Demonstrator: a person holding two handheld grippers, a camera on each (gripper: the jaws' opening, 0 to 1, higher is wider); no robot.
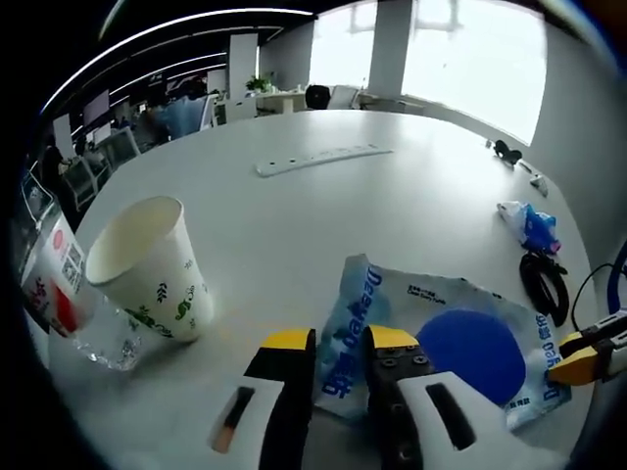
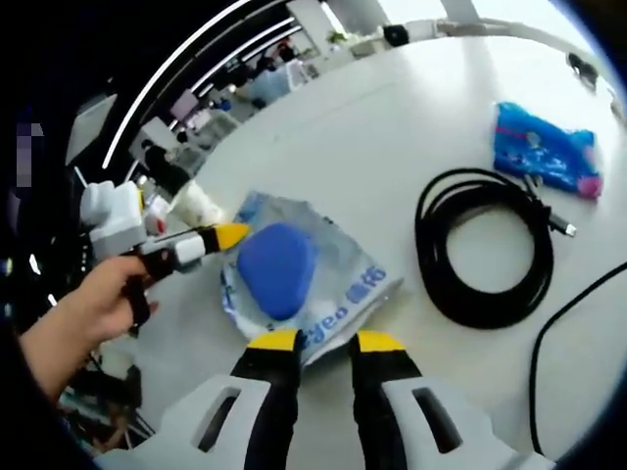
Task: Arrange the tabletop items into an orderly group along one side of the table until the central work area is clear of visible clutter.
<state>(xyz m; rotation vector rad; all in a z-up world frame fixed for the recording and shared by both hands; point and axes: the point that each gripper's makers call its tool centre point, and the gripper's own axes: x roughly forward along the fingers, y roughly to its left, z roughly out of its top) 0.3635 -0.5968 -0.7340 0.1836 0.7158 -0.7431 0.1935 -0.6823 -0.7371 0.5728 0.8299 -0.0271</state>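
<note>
A flat white-and-blue packet (image 1: 431,323) with a big blue disc printed on it lies on the white table (image 1: 323,215). My left gripper (image 1: 341,340) holds its near edge between narrowly spaced yellow-tipped jaws. My right gripper (image 2: 328,341) pinches the opposite edge of the same packet (image 2: 294,274). In the left gripper view, the right gripper (image 1: 586,354) comes in from the right at the packet's corner. In the right gripper view, the left gripper (image 2: 227,235) touches the packet's far side, held by a hand (image 2: 93,299).
A paper cup (image 1: 147,274) with green print leans at the left beside a clear red-labelled container (image 1: 59,294). A black cable coil (image 2: 485,250) and a small blue wrapper (image 2: 549,147) lie to the right. A power strip (image 1: 323,160) lies farther back.
</note>
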